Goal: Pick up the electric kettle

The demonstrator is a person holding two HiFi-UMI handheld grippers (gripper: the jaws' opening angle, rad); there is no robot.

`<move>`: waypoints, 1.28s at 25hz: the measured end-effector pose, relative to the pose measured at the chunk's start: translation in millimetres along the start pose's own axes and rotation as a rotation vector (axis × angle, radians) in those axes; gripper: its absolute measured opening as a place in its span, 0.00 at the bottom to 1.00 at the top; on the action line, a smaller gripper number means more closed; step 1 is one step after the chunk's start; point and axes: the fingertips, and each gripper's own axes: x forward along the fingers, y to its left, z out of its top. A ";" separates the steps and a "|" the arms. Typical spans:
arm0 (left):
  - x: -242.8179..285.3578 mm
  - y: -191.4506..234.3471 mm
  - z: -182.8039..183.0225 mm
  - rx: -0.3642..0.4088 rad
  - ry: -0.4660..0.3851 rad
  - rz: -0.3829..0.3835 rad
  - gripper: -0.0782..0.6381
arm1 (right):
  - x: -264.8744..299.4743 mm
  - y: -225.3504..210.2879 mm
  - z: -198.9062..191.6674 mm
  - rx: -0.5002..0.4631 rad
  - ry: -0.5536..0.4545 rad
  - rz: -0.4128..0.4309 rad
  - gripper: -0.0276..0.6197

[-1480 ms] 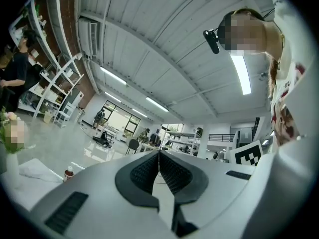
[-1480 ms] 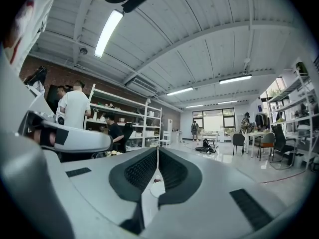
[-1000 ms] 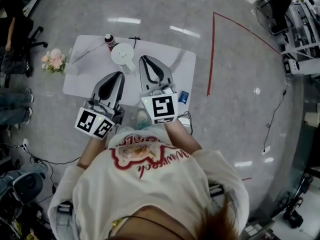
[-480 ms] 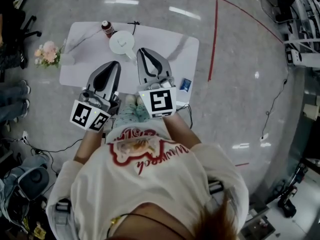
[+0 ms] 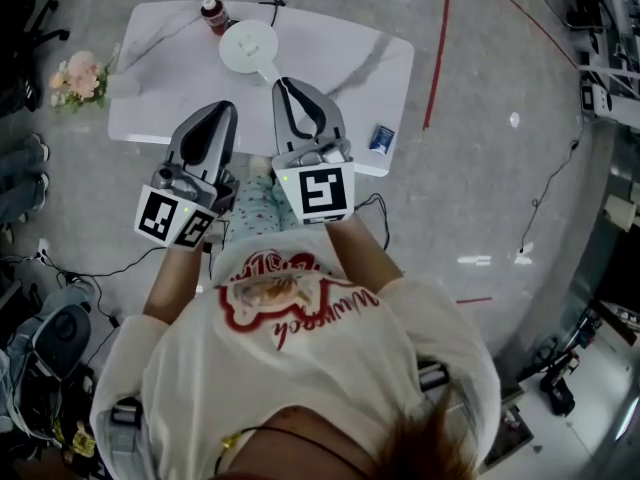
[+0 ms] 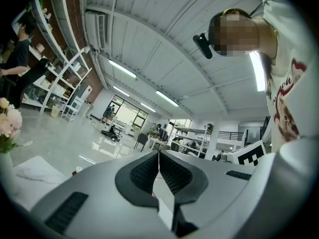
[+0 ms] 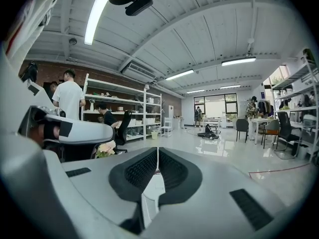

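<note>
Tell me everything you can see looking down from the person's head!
table: one, white, on the grey floor
electric kettle: one, white, far side of the table, just beyond the right hand-held gripper
bottle: one, dark red, on the table, left of the kettle
small box: one, blue, near right corner of the table
flowers: one bunch, pink and white, beside the table's left end
line: one, red, on the floor right of the table
left hand-held gripper: one, grey, shut, empty, over the table's near edge
right hand-held gripper: one, grey, shut, empty, close to the kettle

Red script on the shirt (image 5: 300, 388) is unreadable
</note>
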 end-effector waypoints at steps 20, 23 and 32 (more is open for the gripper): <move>11.6 65.8 -84.1 -0.041 0.069 0.033 0.13 | 36.0 -2.7 -105.5 -0.017 0.097 -0.028 0.07; 13.5 69.0 -96.7 -0.042 0.083 0.025 0.13 | 37.9 -1.7 -118.0 -0.011 0.108 -0.030 0.07; 11.3 83.8 -142.0 -0.055 0.120 0.015 0.13 | 45.3 4.2 -163.8 0.005 0.140 -0.032 0.07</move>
